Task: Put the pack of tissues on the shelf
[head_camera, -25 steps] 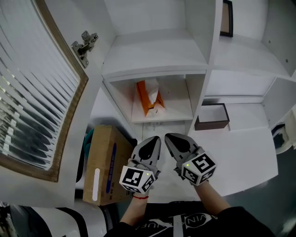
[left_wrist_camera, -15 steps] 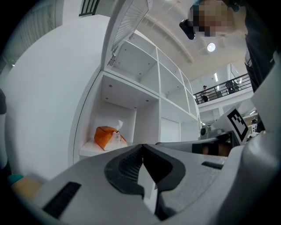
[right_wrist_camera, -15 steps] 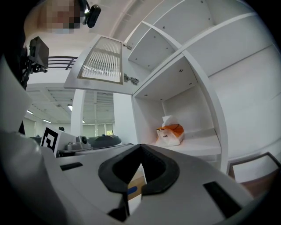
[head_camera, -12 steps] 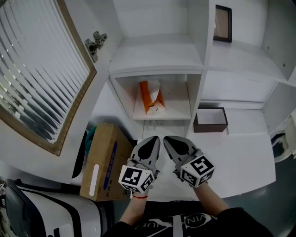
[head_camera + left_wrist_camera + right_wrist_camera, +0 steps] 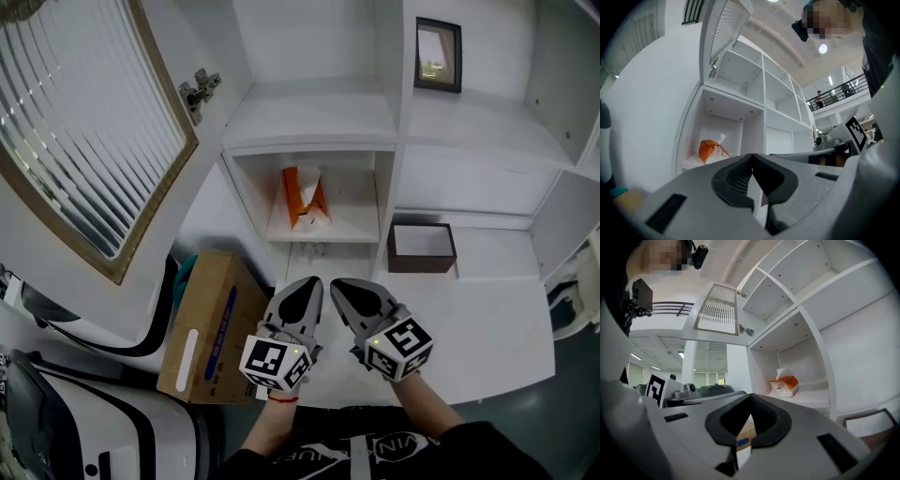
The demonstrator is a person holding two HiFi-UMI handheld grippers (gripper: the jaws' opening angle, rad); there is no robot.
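Fingers (image 5: 733,180) of the left gripper (image 5: 307,286) and right gripper (image 5: 342,284) are pressed together on nothing, side by side over the white counter (image 5: 487,319). Straight ahead and well apart, the orange tissue pack (image 5: 304,197) lies in the shelf compartment (image 5: 354,221), its long axis front to back, more in line with the left gripper.

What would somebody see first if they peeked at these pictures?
The bright orange pack of tissues pops out, sitting alone in a white shelf compartment. Right below, close to the camera, the left tool and right tool sit side by side, both shut and empty, each with a black-and-white marker cube.
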